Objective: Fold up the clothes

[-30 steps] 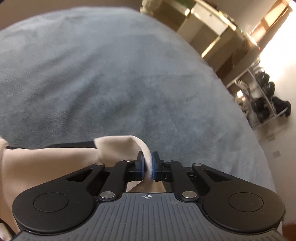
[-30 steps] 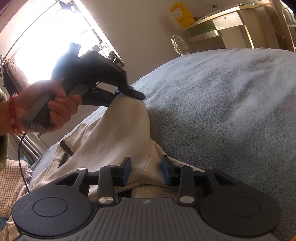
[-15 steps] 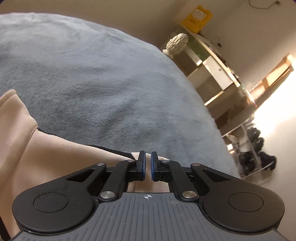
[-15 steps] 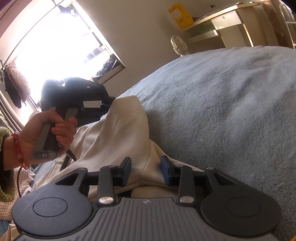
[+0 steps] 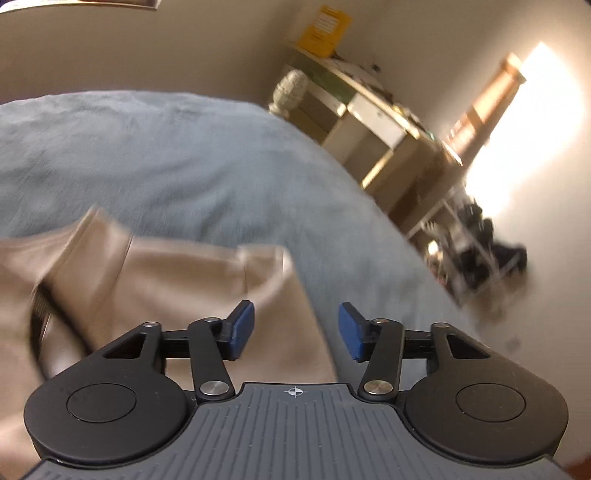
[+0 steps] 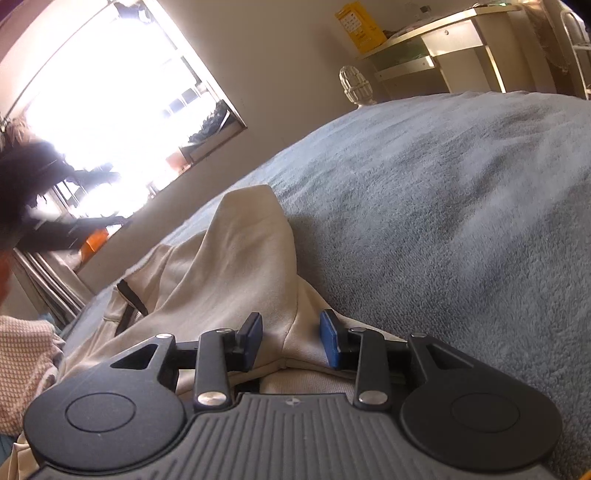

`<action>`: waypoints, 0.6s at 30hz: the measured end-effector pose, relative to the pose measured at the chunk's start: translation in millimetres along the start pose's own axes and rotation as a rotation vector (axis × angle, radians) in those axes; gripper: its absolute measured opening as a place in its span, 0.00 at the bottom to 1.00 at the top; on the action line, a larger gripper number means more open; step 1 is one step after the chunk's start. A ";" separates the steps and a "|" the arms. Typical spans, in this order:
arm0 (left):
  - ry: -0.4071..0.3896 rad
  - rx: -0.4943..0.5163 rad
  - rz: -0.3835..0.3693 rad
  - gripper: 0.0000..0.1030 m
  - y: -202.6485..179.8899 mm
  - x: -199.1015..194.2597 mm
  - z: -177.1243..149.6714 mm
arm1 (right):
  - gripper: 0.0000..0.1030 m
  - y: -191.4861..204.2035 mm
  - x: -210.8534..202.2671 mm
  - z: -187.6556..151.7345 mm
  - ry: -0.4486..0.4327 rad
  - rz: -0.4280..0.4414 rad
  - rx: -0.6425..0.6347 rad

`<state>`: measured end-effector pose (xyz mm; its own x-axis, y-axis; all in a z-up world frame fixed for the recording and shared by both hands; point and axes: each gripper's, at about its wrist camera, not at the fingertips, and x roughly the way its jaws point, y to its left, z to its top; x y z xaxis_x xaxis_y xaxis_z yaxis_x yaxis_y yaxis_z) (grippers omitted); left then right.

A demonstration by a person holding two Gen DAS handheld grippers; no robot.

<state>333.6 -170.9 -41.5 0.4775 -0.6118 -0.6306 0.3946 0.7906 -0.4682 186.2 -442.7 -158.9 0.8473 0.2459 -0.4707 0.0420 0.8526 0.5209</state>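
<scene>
Beige cotton garment [image 6: 236, 266], soft and creased, with a black strap or band [image 6: 129, 302] showing at its left side, lies on the blue-grey plush blanket [image 6: 443, 206] that covers the bed. I go from left to right through what my right wrist camera shows. At the far left edge sits a piece of pink-and-white waffle-knit cloth [image 6: 22, 362]. Above it, dark and blurred against the bright window [image 6: 110, 96], is my left gripper [image 6: 66, 221], raised well clear of the garment. Next comes the garment itself, one fold of it standing up in a peak near the middle of the view. My right gripper [image 6: 291, 341] rests low over the near part of the cloth, its blue pads [image 6: 253, 341] part-way apart with a ridge of beige fabric between them; I cannot tell whether the pads press on that ridge. To the right the blanket stretches away bare. Beyond it stand a white ribbed ornament [image 6: 356, 86], a yellow box [image 6: 360, 26] and a pale wooden desk [image 6: 443, 48] against the wall.

My left wrist camera is smeared by motion. At its left the beige garment [image 5: 166, 280] lies on the blanket [image 5: 184, 158]. My left gripper [image 5: 296, 330] hangs above the garment's right edge, its jaws opening, and no cloth is caught between them. On the right are the desk [image 5: 373, 122] and a wire rack with dark shoes [image 5: 476, 236].
</scene>
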 end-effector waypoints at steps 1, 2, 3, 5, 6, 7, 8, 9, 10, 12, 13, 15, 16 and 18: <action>0.007 0.003 0.003 0.50 1.3 -3.1 -13.4 | 0.37 2.3 -0.2 5.7 0.020 0.000 -0.004; 0.016 -0.005 0.005 0.50 4.1 -2.7 -26.1 | 0.38 4.7 -0.5 11.7 0.042 0.002 -0.009; 0.024 -0.013 0.008 0.50 7.0 -2.2 -38.9 | 0.42 7.1 -0.8 17.7 0.063 0.003 -0.013; 0.035 -0.023 0.023 0.50 12.1 -0.5 -63.2 | 0.45 10.0 -1.3 34.9 0.098 0.017 -0.002; 0.034 -0.018 0.046 0.50 13.5 1.7 -73.8 | 0.46 9.4 0.0 46.2 0.100 0.027 0.019; 0.031 -0.018 0.066 0.50 15.7 3.9 -82.9 | 0.47 9.0 5.4 58.4 0.117 0.041 0.029; 0.028 -0.022 0.082 0.50 18.7 6.2 -90.6 | 0.47 8.2 14.6 71.1 0.143 0.047 0.029; 0.023 -0.036 0.091 0.50 23.0 7.3 -97.0 | 0.47 3.4 27.5 82.4 0.155 0.029 0.055; 0.017 -0.063 0.091 0.50 28.8 7.1 -102.1 | 0.48 -1.8 40.7 93.5 0.166 0.009 0.083; -0.008 -0.117 0.071 0.50 41.2 4.1 -109.9 | 0.48 -18.5 73.3 111.5 0.219 -0.023 0.172; -0.020 -0.138 0.063 0.50 44.7 2.4 -112.0 | 0.48 -26.6 86.0 116.6 0.242 -0.009 0.221; -0.031 -0.160 0.049 0.50 48.2 0.1 -114.5 | 0.48 -40.8 108.5 123.6 0.288 0.039 0.323; -0.033 -0.163 0.043 0.50 49.5 -0.1 -114.6 | 0.48 -46.9 118.4 125.7 0.312 0.071 0.375; -0.037 -0.163 0.037 0.50 49.2 -1.8 -116.2 | 0.47 -53.1 129.9 127.4 0.324 0.132 0.453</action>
<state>260.9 -128.0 -135.3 0.5187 -0.5806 -0.6276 0.2449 0.8042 -0.5415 361.5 -514.8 -156.9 0.6581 0.5270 -0.5378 0.2301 0.5393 0.8101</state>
